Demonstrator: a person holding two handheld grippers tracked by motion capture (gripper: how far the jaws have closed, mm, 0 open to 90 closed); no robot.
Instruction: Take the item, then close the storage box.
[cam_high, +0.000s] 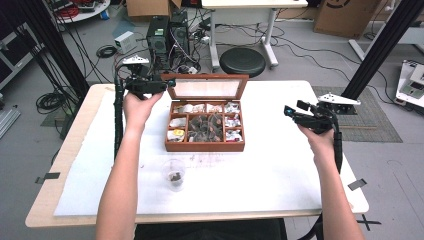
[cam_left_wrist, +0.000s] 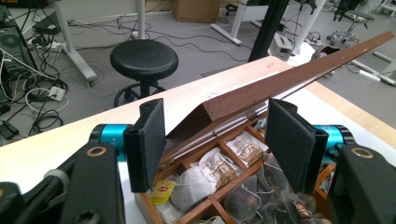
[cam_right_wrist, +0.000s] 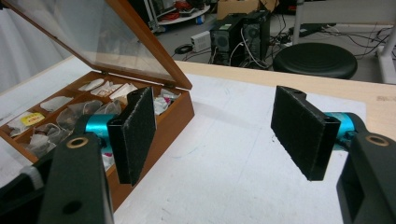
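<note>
A wooden tea box (cam_high: 205, 146) sits mid-table, its compartments full of tea bags (cam_high: 205, 125). Its glass lid (cam_high: 207, 89) stands raised at the back. My left gripper (cam_high: 162, 85) is at the lid's upper left corner. In the left gripper view the jaws (cam_left_wrist: 217, 135) straddle that corner of the lid (cam_left_wrist: 289, 79), with a gap showing beside each pad. My right gripper (cam_high: 295, 108) hovers over the table to the right of the box. Its jaws (cam_right_wrist: 219, 126) are wide open and hold nothing, and the box (cam_right_wrist: 163, 121) and lid (cam_right_wrist: 93, 32) lie off to their left.
A clear plastic cup (cam_high: 174, 175) with something dark in its bottom stands on the white mat in front of the box. Behind the table, on the floor, are a black stool (cam_high: 242, 60), computer towers (cam_high: 160, 35) and cables.
</note>
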